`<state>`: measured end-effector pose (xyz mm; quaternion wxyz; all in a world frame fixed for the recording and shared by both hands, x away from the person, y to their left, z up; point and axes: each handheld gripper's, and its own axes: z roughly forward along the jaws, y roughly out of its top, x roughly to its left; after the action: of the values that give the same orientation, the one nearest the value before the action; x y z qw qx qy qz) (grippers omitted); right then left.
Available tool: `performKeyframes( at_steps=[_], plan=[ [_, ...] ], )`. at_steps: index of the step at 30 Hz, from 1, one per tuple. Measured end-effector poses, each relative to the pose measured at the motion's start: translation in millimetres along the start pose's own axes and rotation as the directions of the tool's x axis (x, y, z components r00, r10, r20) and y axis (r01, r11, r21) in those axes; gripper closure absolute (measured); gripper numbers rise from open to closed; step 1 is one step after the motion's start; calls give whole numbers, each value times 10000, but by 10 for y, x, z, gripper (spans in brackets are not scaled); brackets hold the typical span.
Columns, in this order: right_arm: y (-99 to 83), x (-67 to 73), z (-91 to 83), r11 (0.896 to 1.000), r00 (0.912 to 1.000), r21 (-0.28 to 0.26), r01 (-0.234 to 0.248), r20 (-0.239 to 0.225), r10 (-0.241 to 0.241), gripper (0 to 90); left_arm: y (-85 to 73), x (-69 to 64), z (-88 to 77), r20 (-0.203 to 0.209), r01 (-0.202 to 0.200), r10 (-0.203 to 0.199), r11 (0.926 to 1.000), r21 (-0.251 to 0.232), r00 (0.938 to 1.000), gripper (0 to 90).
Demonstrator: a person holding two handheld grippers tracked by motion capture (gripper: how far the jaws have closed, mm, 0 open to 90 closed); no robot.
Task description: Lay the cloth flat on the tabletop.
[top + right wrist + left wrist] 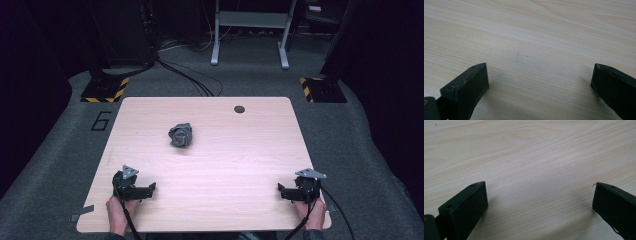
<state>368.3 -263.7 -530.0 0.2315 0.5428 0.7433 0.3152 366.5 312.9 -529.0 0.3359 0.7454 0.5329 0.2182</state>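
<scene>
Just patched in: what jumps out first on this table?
A crumpled grey cloth lies alone left of the table's middle. The left gripper and right gripper rest at the near corners, jaws open and facing each other, far from it. A small dark hole marks the far edge.

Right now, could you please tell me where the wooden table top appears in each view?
High view: the table top spans the middle, with a crumpled grey cloth on it and the left gripper and right gripper at its near corners.
Left gripper view: it lies behind and between the open jaws.
Right gripper view: the same.
Shared landmark: the pale wood grain.
</scene>
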Motion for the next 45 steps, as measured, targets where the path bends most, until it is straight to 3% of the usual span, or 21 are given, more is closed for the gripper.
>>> performKeyframes(
  at_steps=[6, 13, 24, 26, 31, 36, 38, 42, 43, 45],
  plan=[
    [-1, 3, -1, 10000, 10000, 1, -24, 30, 24, 10, 155, -45, -23, 164, -250, 254, 9994, -245, 9995, 1],
    [0, 2, 0, 10000, 10000, -12, -24, 38, 24, 11, 543, -49, -39, 722, -421, 469, 9969, -670, 9963, 1],
    [1, -1, 0, 10000, 10000, -10, -78, 59, 78, 13, 1138, -49, 179, 1365, -327, 444, 9957, -868, 9896, 2],
    [1, -1, 0, 10000, 10000, -15, -80, 54, 80, 13, 1238, -66, 219, 1295, -566, 680, 9943, -900, 9892, 2],
    [1, -1, 0, 10000, 9999, -18, -87, 60, 87, 13, 1497, -134, 382, 1437, -757, 873, 9936, -843, 9858, 2],
    [0, -1, -1, 9999, 9999, -6, -102, 54, 102, 14, 1707, -219, 645, 1550, -666, 770, 9953, -708, 9849, 2],
    [0, -2, -1, 9999, 9999, -18, -108, 57, 108, 16, 1755, -250, 762, 1695, -532, 611, 9973, -510, 9836, 3],
    [-1, -1, -2, 9999, 9999, -32, -123, 98, 123, 18, 1790, -302, 917, 1591, -591, 643, 9976, -368, 9852, 18],
    [-1, -1, -2, 9999, 9999, -36, -125, 103, 126, 19, 1802, -316, 1010, 1537, -719, 716, 9974, -35, 9855, 24],
    [-1, 0, -2, 9999, 9999, -36, -130, 113, 130, 19, 1800, -320, 1088, 1539, -596, 578, 9982, 70, 9864, 43]
  ],
)
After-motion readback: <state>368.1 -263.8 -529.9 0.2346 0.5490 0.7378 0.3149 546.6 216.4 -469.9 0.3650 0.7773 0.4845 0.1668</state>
